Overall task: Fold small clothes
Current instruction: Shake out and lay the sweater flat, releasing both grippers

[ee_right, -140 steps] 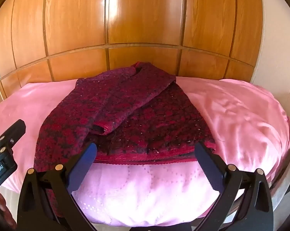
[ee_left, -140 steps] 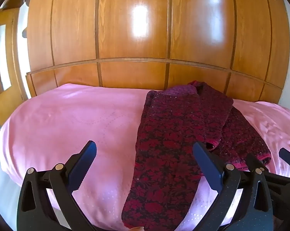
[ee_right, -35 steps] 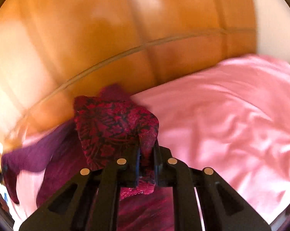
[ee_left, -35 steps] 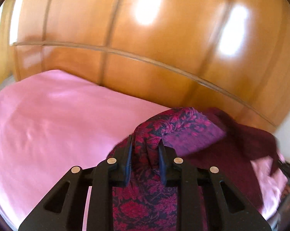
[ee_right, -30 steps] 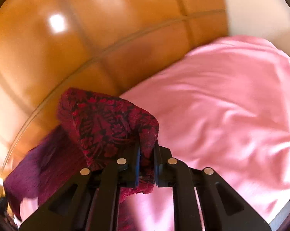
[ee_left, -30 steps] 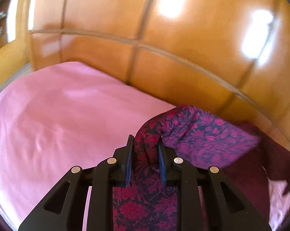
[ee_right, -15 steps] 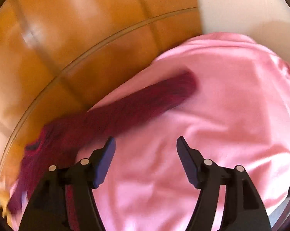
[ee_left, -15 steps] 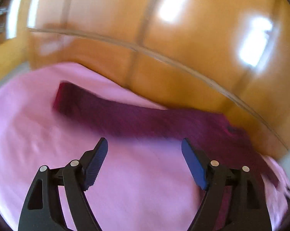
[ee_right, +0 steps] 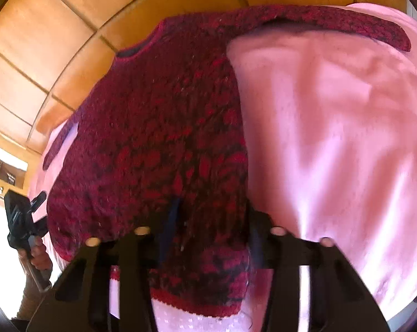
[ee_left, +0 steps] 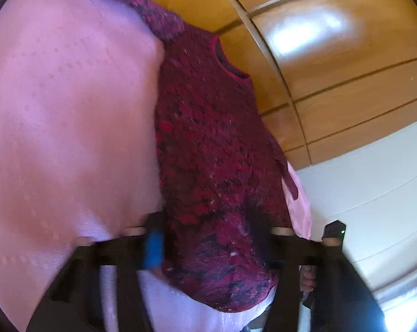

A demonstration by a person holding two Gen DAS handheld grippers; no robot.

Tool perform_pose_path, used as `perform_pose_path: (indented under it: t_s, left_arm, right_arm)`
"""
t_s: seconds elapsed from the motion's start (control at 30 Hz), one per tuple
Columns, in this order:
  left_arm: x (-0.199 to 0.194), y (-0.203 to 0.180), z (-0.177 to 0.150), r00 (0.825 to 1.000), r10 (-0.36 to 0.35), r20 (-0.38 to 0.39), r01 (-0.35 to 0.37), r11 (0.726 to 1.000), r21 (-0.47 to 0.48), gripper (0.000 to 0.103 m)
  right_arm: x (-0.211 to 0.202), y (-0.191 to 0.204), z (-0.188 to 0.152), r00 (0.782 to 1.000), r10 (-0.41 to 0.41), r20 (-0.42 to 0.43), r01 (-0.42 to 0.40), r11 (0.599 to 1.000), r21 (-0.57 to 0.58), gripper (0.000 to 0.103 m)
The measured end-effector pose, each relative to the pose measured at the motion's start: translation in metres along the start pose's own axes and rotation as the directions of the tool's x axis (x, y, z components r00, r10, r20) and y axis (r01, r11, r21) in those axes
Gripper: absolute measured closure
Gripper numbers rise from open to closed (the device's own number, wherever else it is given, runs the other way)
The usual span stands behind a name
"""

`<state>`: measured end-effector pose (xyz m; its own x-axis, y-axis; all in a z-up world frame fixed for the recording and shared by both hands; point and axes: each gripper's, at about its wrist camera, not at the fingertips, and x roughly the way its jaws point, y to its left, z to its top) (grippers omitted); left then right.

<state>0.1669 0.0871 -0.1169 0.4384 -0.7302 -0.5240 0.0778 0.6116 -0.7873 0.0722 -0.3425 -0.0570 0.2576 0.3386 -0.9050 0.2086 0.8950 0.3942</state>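
A dark red knitted sweater with a black floral pattern lies spread flat on the pink bed, its neckline toward the wooden headboard and both sleeves stretched out sideways. My left gripper is open with its fingers on either side of the left part of the hem. My right gripper is open with its fingers on either side of the right part of the hem of the sweater. Neither is closed on the cloth. The other gripper shows at the left edge of the right wrist view.
A pink bedspread covers the bed; it also fills the right side of the right wrist view. A glossy wooden headboard rises behind the sweater. A white wall stands to the right.
Both grippers held the sleeves shut, swung them outward and let go. They have since opened and dropped low to the hem, close over the cloth.
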Motion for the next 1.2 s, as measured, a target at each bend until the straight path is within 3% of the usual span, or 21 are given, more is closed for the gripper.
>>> perform_pose_path:
  t_s: [0.07,0.13,0.3,0.43,0.53,0.63,0.8,0.87,0.93,1.0,1.03,1.07,1.13,1.2]
  left_arm:
    - [0.002,-0.009,0.001,1.000,0.009,-0.001,-0.009,1.000,0.021,0.085]
    - [-0.005,-0.023,0.005,0.999,0.037,0.010,-0.037,0.997,0.065,0.089]
    - [-0.047,-0.069,0.021,0.997,0.044,0.060,-0.054,0.981,0.184,0.091]
    - [-0.082,-0.089,0.009,0.994,0.089,0.062,-0.102,0.957,0.271,0.091]
    - [-0.092,-0.075,-0.019,0.990,0.139,0.026,-0.140,0.952,0.273,0.091]
    - [-0.077,-0.042,-0.059,0.978,0.204,-0.050,-0.188,0.955,0.228,0.091]
    - [-0.057,-0.017,-0.099,0.950,0.295,-0.100,-0.271,0.940,0.207,0.091]
    - [-0.059,-0.010,-0.098,0.953,0.284,-0.104,-0.266,0.950,0.163,0.087]
    - [-0.067,-0.015,-0.098,0.958,0.260,-0.121,-0.241,0.958,0.157,0.084]
    - [-0.082,-0.014,-0.102,0.966,0.217,-0.143,-0.194,0.969,0.156,0.076]
    - [-0.088,-0.014,-0.106,0.967,0.212,-0.145,-0.186,0.968,0.171,0.076]
    - [-0.091,-0.014,-0.109,0.965,0.219,-0.146,-0.190,0.963,0.189,0.076]
    - [-0.091,-0.009,-0.119,0.956,0.254,-0.147,-0.218,0.950,0.226,0.076]
    - [-0.094,-0.009,-0.116,0.946,0.308,-0.101,-0.280,0.934,0.223,0.076]
  right_arm:
    - [-0.006,0.000,0.003,1.000,-0.013,0.013,0.013,1.000,-0.018,0.081]
    - [-0.015,0.005,0.004,0.999,-0.028,0.038,0.030,0.998,-0.053,0.084]
    - [-0.059,0.032,0.010,0.987,0.010,0.160,0.016,0.987,-0.157,0.088]
    - [-0.098,0.053,-0.008,0.975,0.056,0.216,-0.002,0.970,-0.244,0.089]
    - [-0.097,0.045,-0.036,0.983,0.022,0.184,0.028,0.965,-0.262,0.089]
    - [-0.075,0.017,-0.064,0.996,-0.021,0.089,0.039,0.977,-0.210,0.090]
    - [-0.045,-0.015,-0.104,0.994,-0.104,-0.017,0.100,0.982,-0.159,0.091]
    - [-0.040,-0.023,-0.108,0.995,-0.093,-0.033,0.088,0.987,-0.132,0.091]
    - [-0.036,-0.014,-0.101,0.992,-0.121,-0.042,0.112,0.977,-0.181,0.091]
    - [-0.037,-0.006,-0.094,0.987,-0.155,-0.036,0.143,0.964,-0.225,0.080]
    - [-0.040,-0.003,-0.089,0.985,-0.174,-0.020,0.164,0.958,-0.236,0.068]
    - [-0.043,-0.001,-0.084,0.981,-0.192,0.008,0.188,0.952,-0.240,0.064]
    - [-0.046,0.007,-0.069,0.979,-0.193,0.062,0.202,0.949,-0.242,0.057]
    - [-0.042,0.028,-0.053,0.972,-0.194,0.132,0.222,0.943,-0.247,0.042]
